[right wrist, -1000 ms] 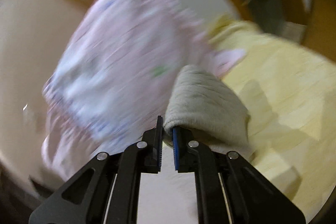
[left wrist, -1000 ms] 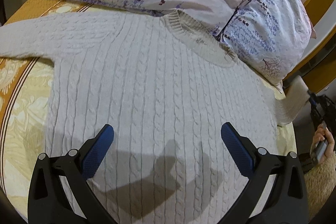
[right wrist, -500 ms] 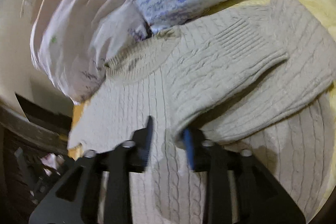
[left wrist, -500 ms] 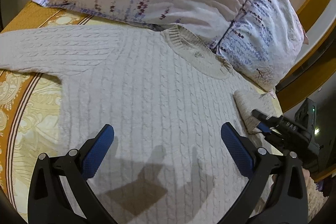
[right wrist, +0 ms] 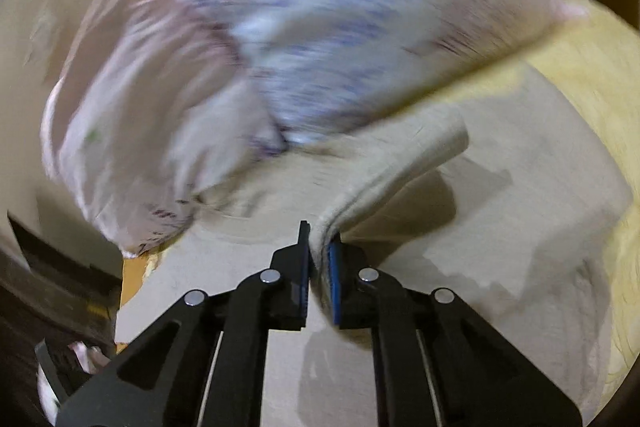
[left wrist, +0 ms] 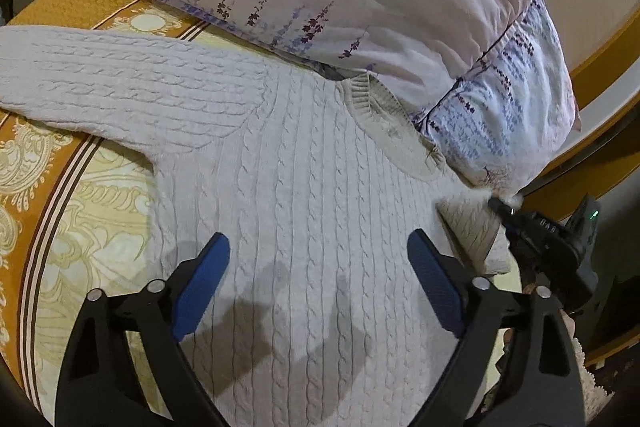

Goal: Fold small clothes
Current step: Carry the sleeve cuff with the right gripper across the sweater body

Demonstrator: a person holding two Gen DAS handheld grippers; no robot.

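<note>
Sweater: cream cable-knit sweater, spread flat on the bed, filling the middle of the left wrist frame; collar toward the upper right, against the pillows.
Progress: early — the body is unfolded and one sleeve lies stretched to the upper left; only the other sleeve is lifted, not yet laid across.
Right tool: nearly closed, pinching that sleeve's cuff; the view is blurred.
Left tool: wide apart, empty — over the lower body.
</note>
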